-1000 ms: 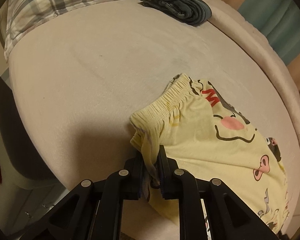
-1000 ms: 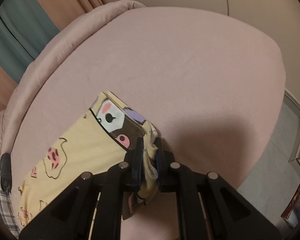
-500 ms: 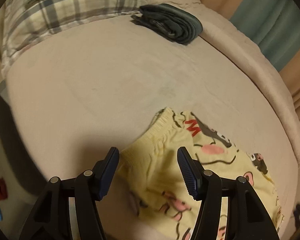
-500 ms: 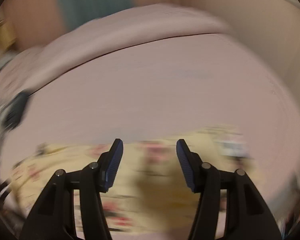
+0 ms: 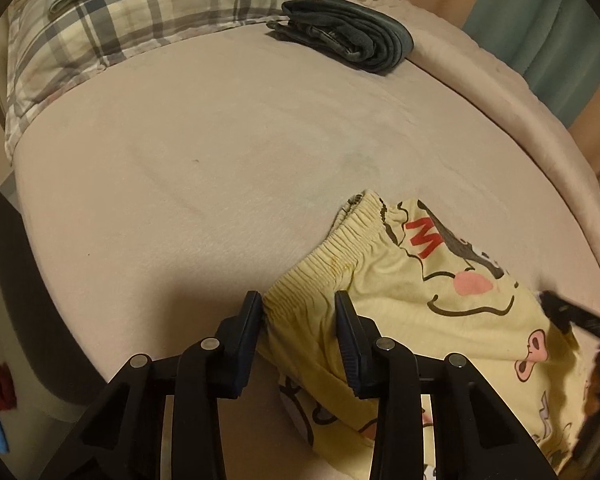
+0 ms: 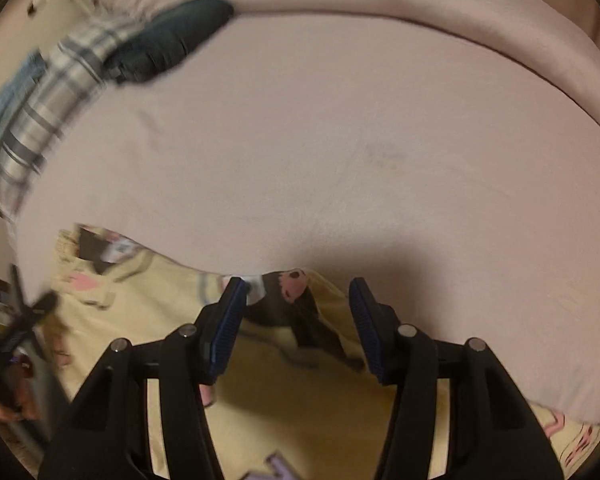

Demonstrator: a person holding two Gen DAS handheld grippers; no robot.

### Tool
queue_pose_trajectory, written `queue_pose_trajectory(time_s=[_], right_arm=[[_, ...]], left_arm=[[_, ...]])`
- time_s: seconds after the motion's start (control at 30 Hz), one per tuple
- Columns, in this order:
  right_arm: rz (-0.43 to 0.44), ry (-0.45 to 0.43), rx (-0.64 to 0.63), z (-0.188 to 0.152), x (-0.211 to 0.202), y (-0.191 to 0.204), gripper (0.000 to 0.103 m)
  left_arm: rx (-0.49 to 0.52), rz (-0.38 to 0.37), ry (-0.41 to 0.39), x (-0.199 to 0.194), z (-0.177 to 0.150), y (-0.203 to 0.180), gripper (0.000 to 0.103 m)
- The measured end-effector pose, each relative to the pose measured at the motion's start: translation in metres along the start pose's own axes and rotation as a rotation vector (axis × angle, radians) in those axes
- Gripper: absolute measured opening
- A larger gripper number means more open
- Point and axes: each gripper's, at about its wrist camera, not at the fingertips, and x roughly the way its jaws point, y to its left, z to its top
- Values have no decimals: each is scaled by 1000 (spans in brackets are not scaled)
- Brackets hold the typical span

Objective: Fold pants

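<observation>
Nearest the left-hand camera, the left gripper (image 5: 298, 306) hangs with its fingers spread apart, straddling the elastic waistband of the yellow cartoon-print pants (image 5: 412, 304) without pinching it. The right gripper (image 6: 296, 294) is likewise wide apart, hovering over the other end of the pants (image 6: 300, 380), gripping nothing. The pants lie on the bed (image 5: 220, 168) near its front edge, doubled over into a fairly flat strip, so at least one fold looks done; a further fold to shorten them and some smoothing probably remain. Farther back sits a folded dark garment (image 5: 348, 38), and beyond it a plaid pillow (image 5: 140, 12) with some folded bluish cloth on top. No containers are visible.
</observation>
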Motion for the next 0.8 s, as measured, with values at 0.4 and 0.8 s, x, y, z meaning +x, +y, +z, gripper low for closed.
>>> queue_pose_trajectory(time_s=[0.4, 0.8], right_arm=[[2, -126, 61, 3, -15, -14, 8], [-44, -174, 68, -4, -36, -16, 34]], left_arm=[[33, 11, -32, -15, -3, 0, 36], [45, 66, 4, -14, -1, -5, 48]])
